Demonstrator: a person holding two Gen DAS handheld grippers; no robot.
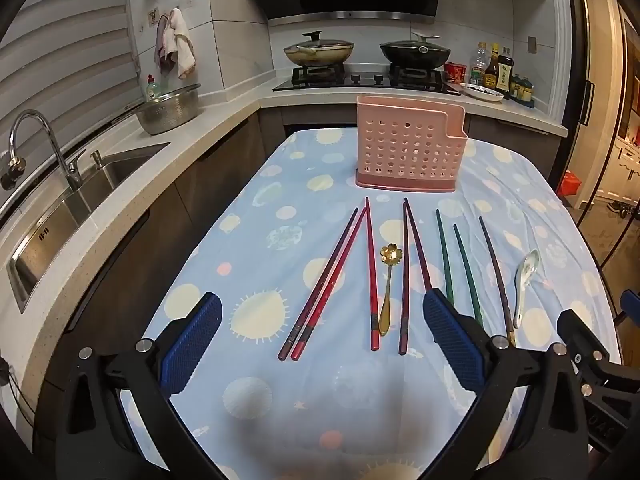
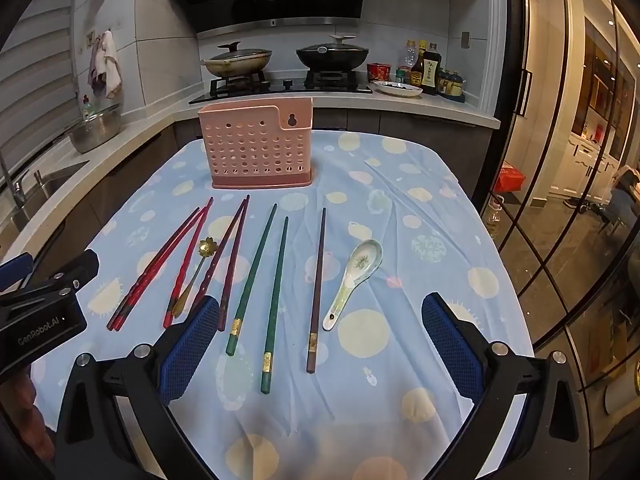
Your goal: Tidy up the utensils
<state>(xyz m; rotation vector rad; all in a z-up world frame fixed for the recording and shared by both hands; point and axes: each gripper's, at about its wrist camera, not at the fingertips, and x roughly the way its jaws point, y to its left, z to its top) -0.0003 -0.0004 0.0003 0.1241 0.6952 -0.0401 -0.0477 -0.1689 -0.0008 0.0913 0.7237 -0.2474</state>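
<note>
Eight chopsticks (image 2: pixel 318 288) before pink holder (image 2: pixel 258 148)

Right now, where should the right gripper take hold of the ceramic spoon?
Grip the ceramic spoon mid-handle, coming from above with the fingers closing across it. The handle is narrow and slants toward the right gripper, which is open; the bowl is broad and rounded, likely too wide.
</note>
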